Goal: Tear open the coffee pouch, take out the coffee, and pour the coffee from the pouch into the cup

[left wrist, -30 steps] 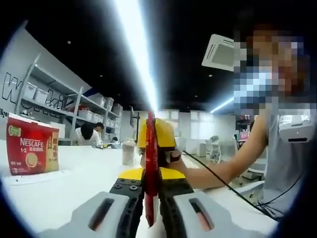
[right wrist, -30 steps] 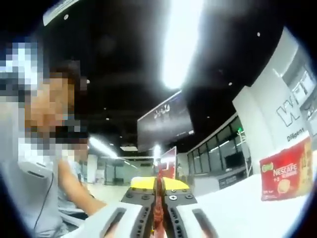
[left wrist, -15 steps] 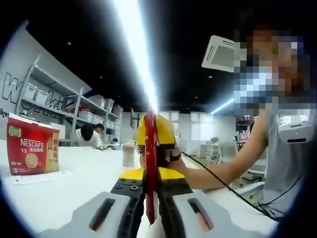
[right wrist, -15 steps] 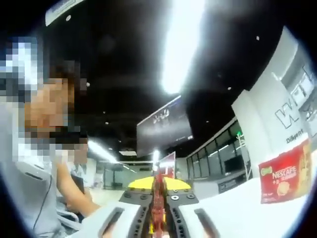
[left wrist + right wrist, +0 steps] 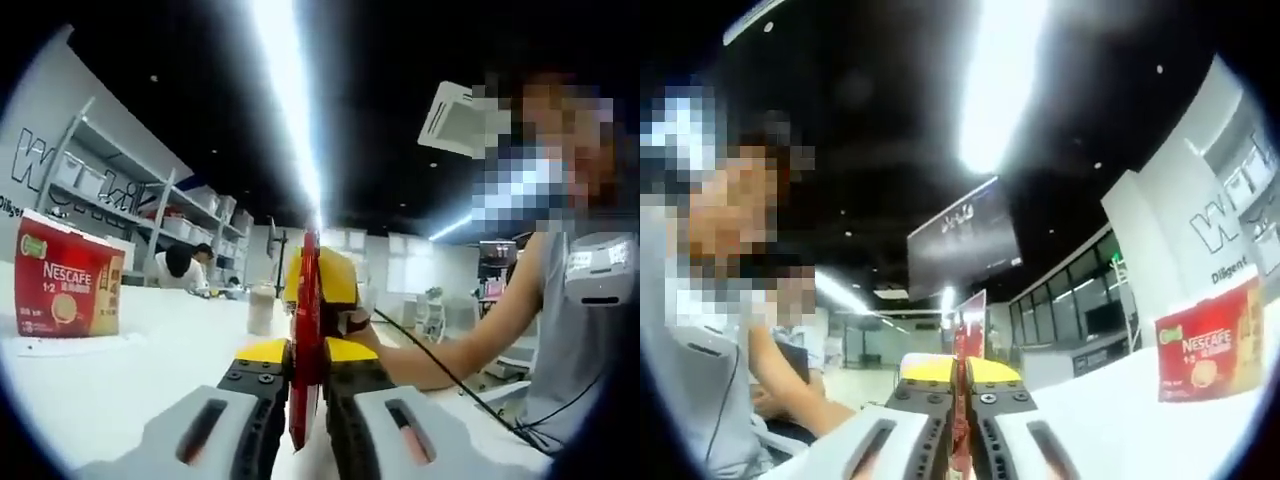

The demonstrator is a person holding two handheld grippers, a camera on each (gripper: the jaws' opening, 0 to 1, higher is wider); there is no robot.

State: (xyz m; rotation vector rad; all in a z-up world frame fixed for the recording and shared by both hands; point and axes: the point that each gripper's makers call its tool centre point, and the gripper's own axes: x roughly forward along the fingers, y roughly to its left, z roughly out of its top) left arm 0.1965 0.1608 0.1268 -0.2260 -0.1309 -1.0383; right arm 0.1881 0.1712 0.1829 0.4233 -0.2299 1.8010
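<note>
A red coffee stick pouch stands upright and edge-on between the jaws of my left gripper, which is shut on its lower part. Just behind it, the yellow right gripper clamps the same pouch higher up, held by a person's hand. In the right gripper view, my right gripper is shut on the thin red pouch. A pale cup stands on the white table beyond the pouch, to its left. Whether the pouch is torn cannot be told.
A red Nescafe box stands at the table's left, and appears at the right as the box. A person in a grey shirt sits close at the right. Shelves with bins line the far wall.
Both cameras have shifted a little, so the box and room sit slightly differently in each view. The pouch stays clamped between both grippers.
</note>
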